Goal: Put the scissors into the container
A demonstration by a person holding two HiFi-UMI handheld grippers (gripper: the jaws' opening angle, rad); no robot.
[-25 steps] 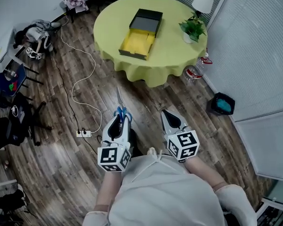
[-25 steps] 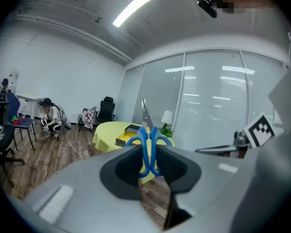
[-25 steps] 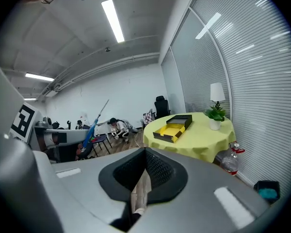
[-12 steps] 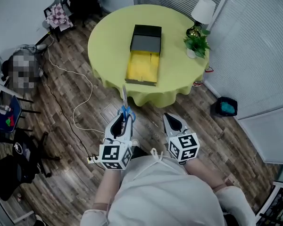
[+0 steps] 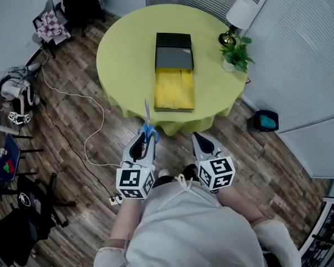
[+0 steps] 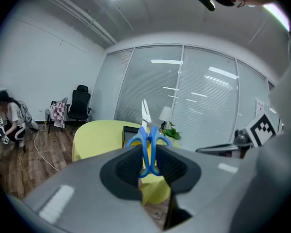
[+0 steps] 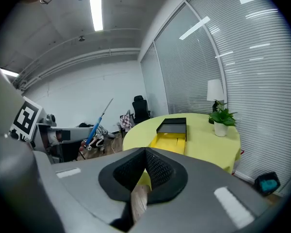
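The scissors have blue handles and a silver blade that points forward toward the table. My left gripper is shut on the handles; in the left gripper view the scissors stand upright between the pads. The container is a black box with an open yellow tray, lying in the middle of the round yellow-green table, well ahead of both grippers. My right gripper is shut, with nothing in it. In the right gripper view the container lies ahead and the scissors show at the left.
A white lamp and a potted plant stand at the table's right edge. A white cable runs over the wooden floor to a power strip. A chair stands far left, a blue bin by the blinds at right.
The table and container have come nearer and more square-on in the head view. Both grippers keep their places in front of the body, scissors still held.
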